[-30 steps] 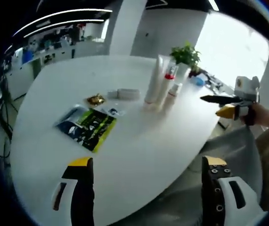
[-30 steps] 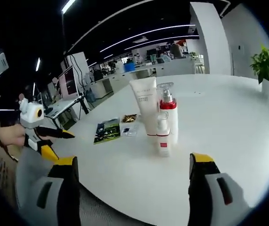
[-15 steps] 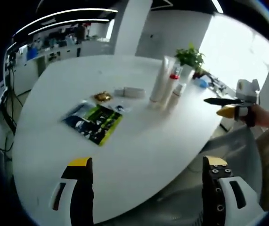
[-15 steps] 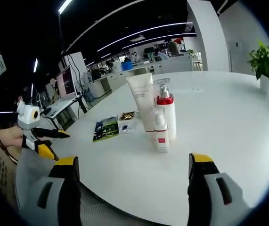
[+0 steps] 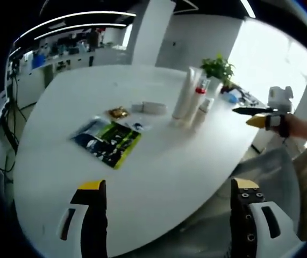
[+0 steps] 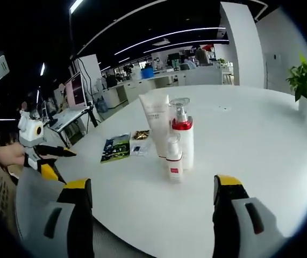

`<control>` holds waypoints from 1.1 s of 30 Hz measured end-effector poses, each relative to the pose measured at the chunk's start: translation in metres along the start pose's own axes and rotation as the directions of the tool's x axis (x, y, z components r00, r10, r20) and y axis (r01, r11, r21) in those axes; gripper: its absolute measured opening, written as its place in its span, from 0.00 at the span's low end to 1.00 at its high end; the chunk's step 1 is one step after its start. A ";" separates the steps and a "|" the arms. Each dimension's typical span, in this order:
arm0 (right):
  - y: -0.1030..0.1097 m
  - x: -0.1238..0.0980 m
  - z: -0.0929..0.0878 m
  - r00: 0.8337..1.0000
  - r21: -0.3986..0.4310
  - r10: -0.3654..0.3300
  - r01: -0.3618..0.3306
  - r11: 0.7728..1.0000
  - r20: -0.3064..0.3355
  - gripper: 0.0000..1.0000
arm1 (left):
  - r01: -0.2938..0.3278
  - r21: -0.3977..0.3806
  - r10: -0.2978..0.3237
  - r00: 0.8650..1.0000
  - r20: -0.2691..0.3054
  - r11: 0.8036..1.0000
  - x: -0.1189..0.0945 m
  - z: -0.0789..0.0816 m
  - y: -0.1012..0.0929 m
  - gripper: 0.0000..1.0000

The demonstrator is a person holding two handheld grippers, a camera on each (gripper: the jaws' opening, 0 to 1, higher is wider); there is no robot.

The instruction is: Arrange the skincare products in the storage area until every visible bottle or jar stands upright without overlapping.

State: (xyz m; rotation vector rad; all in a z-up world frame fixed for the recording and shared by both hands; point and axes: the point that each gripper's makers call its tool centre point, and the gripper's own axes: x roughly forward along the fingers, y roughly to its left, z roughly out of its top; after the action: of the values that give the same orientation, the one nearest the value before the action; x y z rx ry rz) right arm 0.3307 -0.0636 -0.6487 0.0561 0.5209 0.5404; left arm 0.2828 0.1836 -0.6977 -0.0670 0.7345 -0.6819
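Observation:
Three products stand upright and close together on the white table (image 5: 158, 172): a tall white tube (image 5: 184, 100), a pump bottle with a red collar (image 5: 199, 98) and a small white bottle (image 5: 202, 110). A pale item (image 5: 153, 107) lies flat to their left. In the right gripper view the tube (image 6: 156, 124), pump bottle (image 6: 183, 138) and small bottle (image 6: 173, 162) stand straight ahead. My left gripper (image 5: 166, 188) is open over the table's near edge. My right gripper (image 6: 152, 188) is open short of the bottles, and it also hangs off the table edge (image 5: 258, 115), held by a hand.
A green and black packet (image 5: 108, 144), a gold sachet (image 5: 118, 112) and a small clear sachet (image 5: 137, 127) lie flat left of the bottles. A potted plant (image 5: 218, 69) stands behind them. The left gripper (image 6: 48, 158) hovers off the table's left edge. Desks and monitors fill the background.
Both views have drifted slightly with the hands; the bottles sit a little further left in the right gripper view. Nothing on the table has moved, and both grippers stay open.

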 end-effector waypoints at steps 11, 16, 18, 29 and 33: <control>-0.050 0.011 0.070 0.999 -0.083 -0.027 0.030 0.996 0.033 0.92 | 0.018 -0.022 -0.018 1.000 0.022 1.000 0.001 0.002 0.000 0.94; -0.065 0.024 0.114 0.998 -0.155 -0.020 0.028 0.988 0.053 0.90 | 0.035 -0.026 -0.035 0.999 0.013 0.999 0.004 0.000 -0.002 0.94; -0.068 0.031 0.133 0.998 -0.165 -0.003 0.014 0.986 0.068 0.90 | 0.039 -0.022 -0.039 0.999 0.005 0.999 0.006 -0.002 -0.002 0.94; -0.059 0.082 0.178 0.994 -0.291 0.105 -0.106 0.951 -0.017 0.90 | 0.048 -0.060 -0.048 0.999 0.010 0.997 0.008 -0.003 0.000 0.94; -0.051 0.103 0.174 0.981 -0.343 0.153 -0.186 0.921 -0.121 0.90 | 0.057 -0.063 -0.057 0.998 -0.001 0.996 0.009 -0.004 -0.002 0.94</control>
State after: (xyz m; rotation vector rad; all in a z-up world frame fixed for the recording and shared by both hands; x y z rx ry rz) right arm 0.5158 -0.0411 -0.5541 -0.2710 0.5039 0.8033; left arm 0.2836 0.1777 -0.7055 -0.1451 0.7591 -0.7137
